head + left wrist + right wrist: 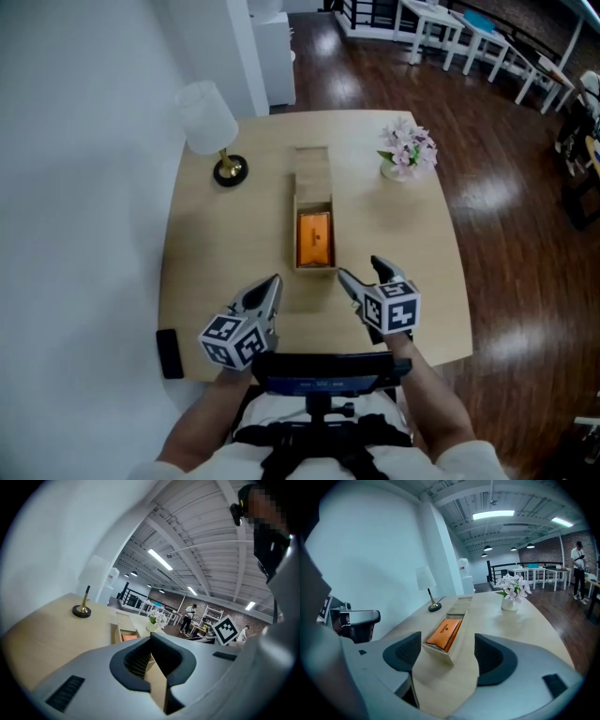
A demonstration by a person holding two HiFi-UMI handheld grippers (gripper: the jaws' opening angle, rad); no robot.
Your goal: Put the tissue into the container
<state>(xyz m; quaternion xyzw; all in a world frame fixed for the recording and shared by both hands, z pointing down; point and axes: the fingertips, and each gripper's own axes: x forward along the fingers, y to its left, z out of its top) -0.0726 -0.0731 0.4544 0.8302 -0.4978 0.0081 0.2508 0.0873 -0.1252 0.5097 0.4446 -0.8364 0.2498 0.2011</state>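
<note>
An orange tissue pack (314,239) lies inside the open wooden container (293,246), a long narrow box at the table's middle, with its lid (312,172) slid back beyond it. My right gripper (359,270) hovers just near and right of the box, open, with nothing between its jaws. In the right gripper view the tissue pack (445,632) and the container (457,645) sit straight ahead of the right gripper (445,651). My left gripper (270,289) is near and left of the box, its jaws together and empty; from the left gripper (152,660) the container (115,632) shows ahead.
A white-shaded lamp (208,120) on a brass base stands at the table's far left. A vase of pink flowers (409,150) stands far right. A black object (169,353) lies at the near left edge. The wooden floor (506,197) lies to the right of the table.
</note>
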